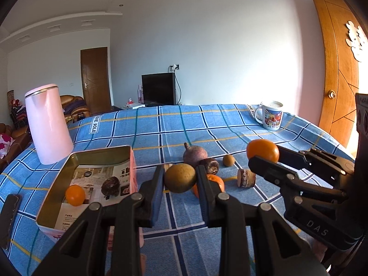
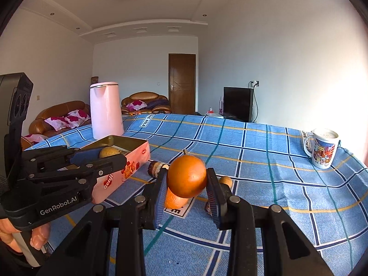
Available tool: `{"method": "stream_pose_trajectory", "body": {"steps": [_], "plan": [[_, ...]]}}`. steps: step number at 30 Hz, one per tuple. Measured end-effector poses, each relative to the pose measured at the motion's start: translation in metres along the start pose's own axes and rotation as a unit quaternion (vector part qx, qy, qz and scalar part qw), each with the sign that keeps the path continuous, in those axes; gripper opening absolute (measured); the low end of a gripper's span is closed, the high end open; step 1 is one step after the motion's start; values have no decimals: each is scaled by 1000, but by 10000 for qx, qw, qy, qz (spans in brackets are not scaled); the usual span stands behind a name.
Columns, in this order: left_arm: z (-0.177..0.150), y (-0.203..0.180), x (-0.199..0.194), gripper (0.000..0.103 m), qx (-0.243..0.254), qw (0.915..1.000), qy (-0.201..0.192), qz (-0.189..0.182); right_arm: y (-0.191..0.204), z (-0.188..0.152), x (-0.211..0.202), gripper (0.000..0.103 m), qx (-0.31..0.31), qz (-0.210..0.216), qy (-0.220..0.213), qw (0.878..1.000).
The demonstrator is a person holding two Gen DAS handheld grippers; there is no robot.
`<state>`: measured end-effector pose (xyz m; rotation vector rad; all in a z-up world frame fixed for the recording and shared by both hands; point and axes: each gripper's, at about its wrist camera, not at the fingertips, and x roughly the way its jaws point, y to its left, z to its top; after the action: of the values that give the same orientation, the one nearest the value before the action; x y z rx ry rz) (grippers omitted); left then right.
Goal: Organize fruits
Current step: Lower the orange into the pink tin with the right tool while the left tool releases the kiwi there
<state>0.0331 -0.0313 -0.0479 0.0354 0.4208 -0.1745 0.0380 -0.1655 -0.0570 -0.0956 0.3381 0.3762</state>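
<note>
Now the left gripper (image 1: 179,179) clamps a round brownish-green fruit (image 1: 180,177), the right gripper (image 2: 186,192) squeezes a smooth orange citrus (image 2: 186,179), both above the blue checked tablecloth (image 1: 161,128).

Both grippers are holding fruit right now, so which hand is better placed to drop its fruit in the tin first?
Left. The left gripper, shut on the brown fruit, sits right beside the pink tin. The right gripper holds its orange farther out, past the loose fruit pile.

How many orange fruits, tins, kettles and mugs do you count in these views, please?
Orange fruits: 3
Tin: 1
Pink kettle: 1
Mug: 1
Total: 6
</note>
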Motion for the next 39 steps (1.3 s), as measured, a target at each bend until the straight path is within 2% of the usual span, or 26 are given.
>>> {"method": "stream_pose_trajectory", "body": {"steps": [18, 39], "plan": [[2, 47, -5, 29, -368, 9988, -67, 326, 52, 33, 31, 35, -480, 444, -1, 9979], [-3, 120, 13, 29, -740, 9940, 147, 787, 104, 48, 100, 35, -629, 1020, 574, 9911]]}}
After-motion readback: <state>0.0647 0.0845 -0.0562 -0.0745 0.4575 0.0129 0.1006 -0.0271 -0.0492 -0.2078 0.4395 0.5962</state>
